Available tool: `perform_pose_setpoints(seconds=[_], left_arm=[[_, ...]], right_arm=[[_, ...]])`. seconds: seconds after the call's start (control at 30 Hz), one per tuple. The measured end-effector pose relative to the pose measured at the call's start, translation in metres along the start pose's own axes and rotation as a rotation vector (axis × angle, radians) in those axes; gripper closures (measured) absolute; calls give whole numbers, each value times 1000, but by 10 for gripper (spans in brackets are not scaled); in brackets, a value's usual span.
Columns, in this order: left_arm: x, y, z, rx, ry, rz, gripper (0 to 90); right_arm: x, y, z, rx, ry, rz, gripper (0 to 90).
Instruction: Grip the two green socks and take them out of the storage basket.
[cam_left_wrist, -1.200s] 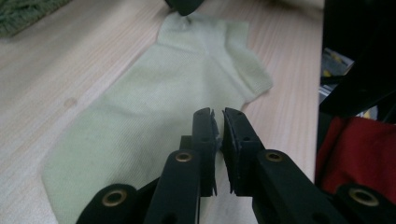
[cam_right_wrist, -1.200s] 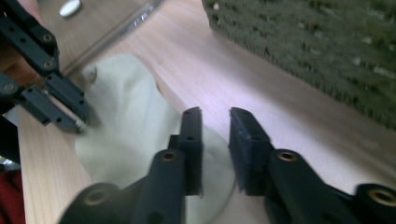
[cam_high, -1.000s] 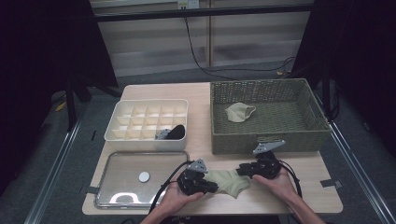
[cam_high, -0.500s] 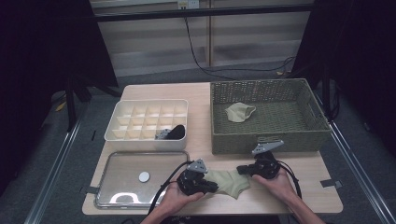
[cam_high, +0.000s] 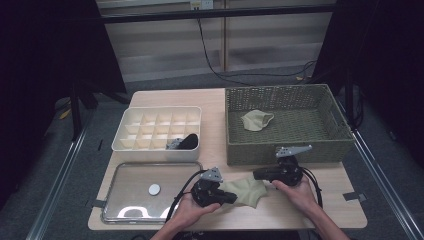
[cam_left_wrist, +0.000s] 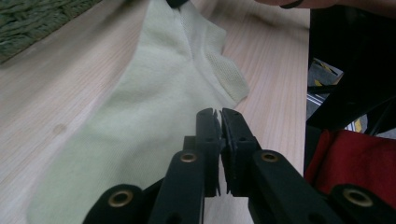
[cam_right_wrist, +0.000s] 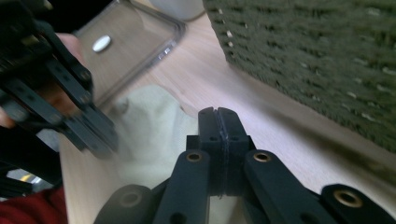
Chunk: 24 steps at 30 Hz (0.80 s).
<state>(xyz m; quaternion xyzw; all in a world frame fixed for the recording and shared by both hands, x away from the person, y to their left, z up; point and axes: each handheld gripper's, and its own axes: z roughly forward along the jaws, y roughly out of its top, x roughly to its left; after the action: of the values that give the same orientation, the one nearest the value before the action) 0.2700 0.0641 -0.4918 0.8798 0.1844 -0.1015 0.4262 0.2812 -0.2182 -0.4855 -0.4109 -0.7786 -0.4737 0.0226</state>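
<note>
Wooden table (cam_high: 220, 100), dark room. Pale sock (cam_high: 245, 191) flat near front edge, before basket (cam_high: 287, 150), between both grippers. Left gripper (cam_high: 231, 197) clamped on one sock end, right gripper (cam_high: 257, 174) clamped on other.

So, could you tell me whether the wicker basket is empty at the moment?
No, a pale green sock lies crumpled inside the wicker basket, toward its left side in the high view.
</note>
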Motion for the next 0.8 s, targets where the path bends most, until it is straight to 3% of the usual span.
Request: perform_pose_setpoints(seconds=[0.27,0.57,0.6,0.8], left_arm=[[0,4,14,14,-22,12,883],[5,9,20,24,27,2,891],[6,9,22,21,11,7,891],[7,10,26,27,27,-3,888]], right_arm=[[6,10,-2,-35,22,-6,900],[14,30,-14,-84,27,-32,900],[15,32,-15,-94,30,-30,900],[25,21,-7,-81,57,-25,900]])
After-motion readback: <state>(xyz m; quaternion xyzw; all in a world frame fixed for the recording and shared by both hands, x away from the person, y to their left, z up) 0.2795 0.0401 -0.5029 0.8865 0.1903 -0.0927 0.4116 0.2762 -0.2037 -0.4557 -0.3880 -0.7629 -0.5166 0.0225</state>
